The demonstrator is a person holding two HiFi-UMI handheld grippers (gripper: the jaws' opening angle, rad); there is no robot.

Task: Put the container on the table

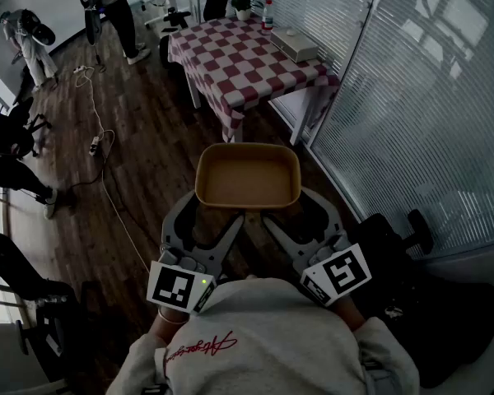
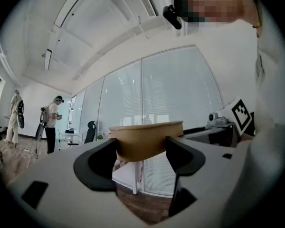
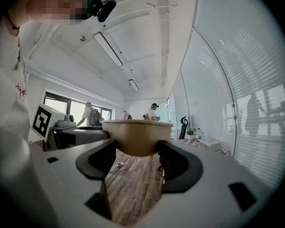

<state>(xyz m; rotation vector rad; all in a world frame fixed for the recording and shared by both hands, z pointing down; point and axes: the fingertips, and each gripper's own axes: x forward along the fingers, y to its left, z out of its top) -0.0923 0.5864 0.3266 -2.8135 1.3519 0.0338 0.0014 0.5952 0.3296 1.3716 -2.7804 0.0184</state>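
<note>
Head view shows a tan container, a shallow rectangular tub with rounded corners and nothing in it, carried in the air over the dark wooden floor. Its near edge meets both tools. The left hand-held gripper comes at the near left corner and the right hand-held gripper at the near right corner, the two angled slightly inward toward each other.

In the left gripper view the jaws stand spread wide, with the container's tapered lower body sitting between their tips and touching both inner edges; its rim runs above them. The right gripper view shows the same: jaws wide apart, the container's body wedged between the tips, rim overhanging. So each hand-held gripper has hold of the container at a broad opening, and the pair bear it between them.

The bench, covered in a red-and-white checked cloth, stands well apart from the container, farther ahead and next to a glass wall with blinds. On the bench's far side lie a flat pale box, a small bottle and a potted plant. A white cable trails across the floor to the left, and people stand in the far part of the room.
</note>
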